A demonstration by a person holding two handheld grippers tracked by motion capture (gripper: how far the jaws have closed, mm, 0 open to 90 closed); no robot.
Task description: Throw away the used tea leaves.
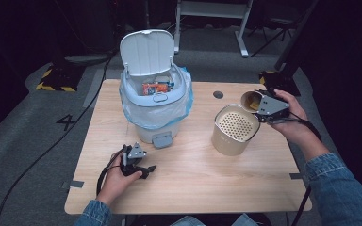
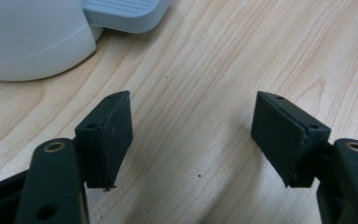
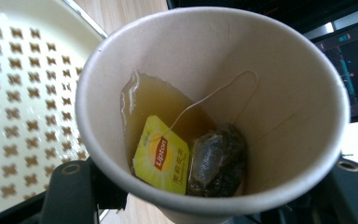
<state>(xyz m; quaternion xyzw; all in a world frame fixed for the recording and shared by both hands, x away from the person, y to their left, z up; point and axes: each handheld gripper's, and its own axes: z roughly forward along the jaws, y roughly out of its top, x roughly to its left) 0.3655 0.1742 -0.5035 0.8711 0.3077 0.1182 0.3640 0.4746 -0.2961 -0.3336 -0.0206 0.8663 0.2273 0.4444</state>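
Right gripper (image 1: 264, 107): jaws hidden under tilted paper cup (image 3: 214, 107), clenched on it; teabag (image 3: 216, 161), tea inside. Perforated canister (image 1: 234, 129) adjacent. Left gripper (image 2: 193, 135): released, near bin (image 1: 155, 94).

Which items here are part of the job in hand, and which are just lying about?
In use:
- paper cup, tilted in the right hand-held gripper
- tea bag and tea inside it
- strainer canister beside the cup

Lying about:
- lined bin, lid open
- left hand-held gripper, open over the table
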